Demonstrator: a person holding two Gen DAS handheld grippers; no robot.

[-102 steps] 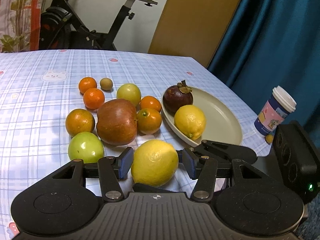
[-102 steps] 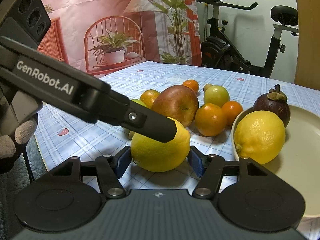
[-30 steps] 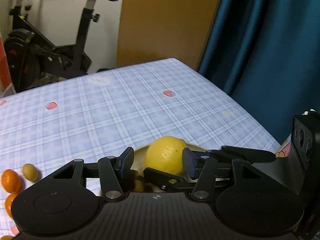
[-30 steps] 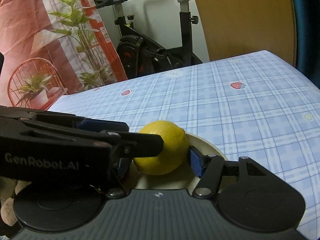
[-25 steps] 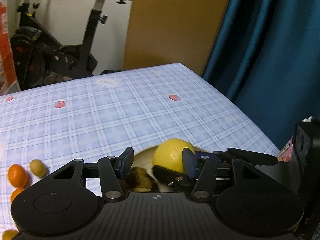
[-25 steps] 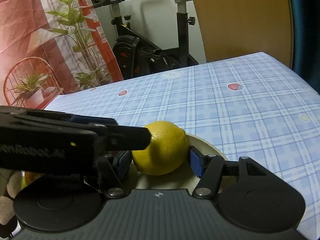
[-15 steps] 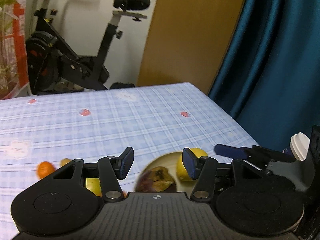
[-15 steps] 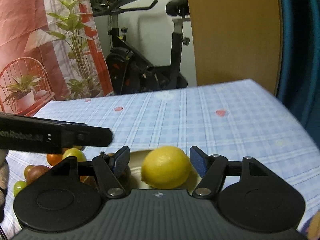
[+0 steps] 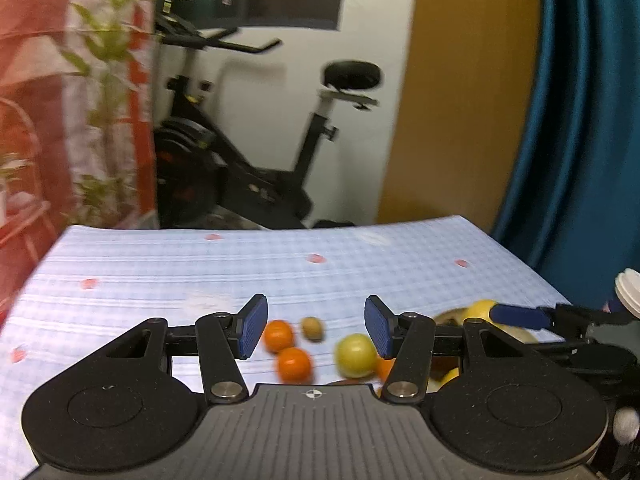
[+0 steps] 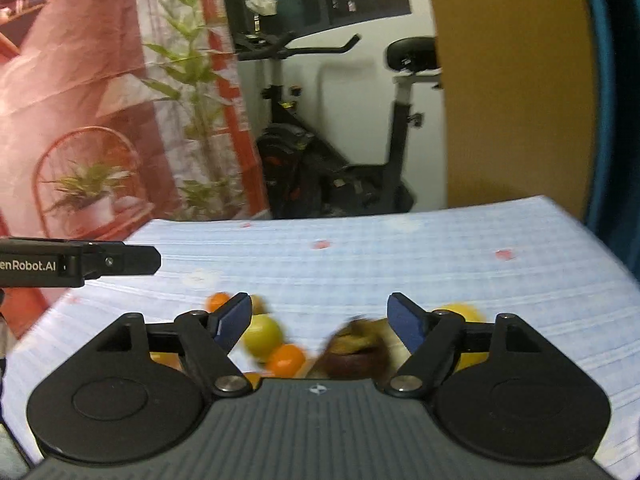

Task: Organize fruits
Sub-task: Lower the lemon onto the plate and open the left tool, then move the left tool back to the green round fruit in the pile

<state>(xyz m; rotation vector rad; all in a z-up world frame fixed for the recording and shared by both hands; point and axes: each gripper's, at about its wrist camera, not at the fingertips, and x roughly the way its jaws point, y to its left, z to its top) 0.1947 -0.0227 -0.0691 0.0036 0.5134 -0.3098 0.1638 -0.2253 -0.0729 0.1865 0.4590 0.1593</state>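
I see the left gripper (image 9: 315, 330) with its jaws spread and nothing between the pads; only loose fruit lies on the surface (image 9: 280, 276) beyond them. Taking the green fruit (image 9: 355, 355) as my landmark: two oranges (image 9: 294, 364) lie just left of it, a small brown fruit (image 9: 312, 328) sits behind and left of it, and the lemon (image 9: 482, 307) is well to its right, on the plate (image 9: 520, 334), with the mangosteen (image 10: 356, 350) between them. My right gripper (image 10: 320, 318) is opening its jaws, empty, and the lemon shows just past its right pad. Both views are blurred. The paper cup (image 9: 628, 290) stands farther right than the lemon.
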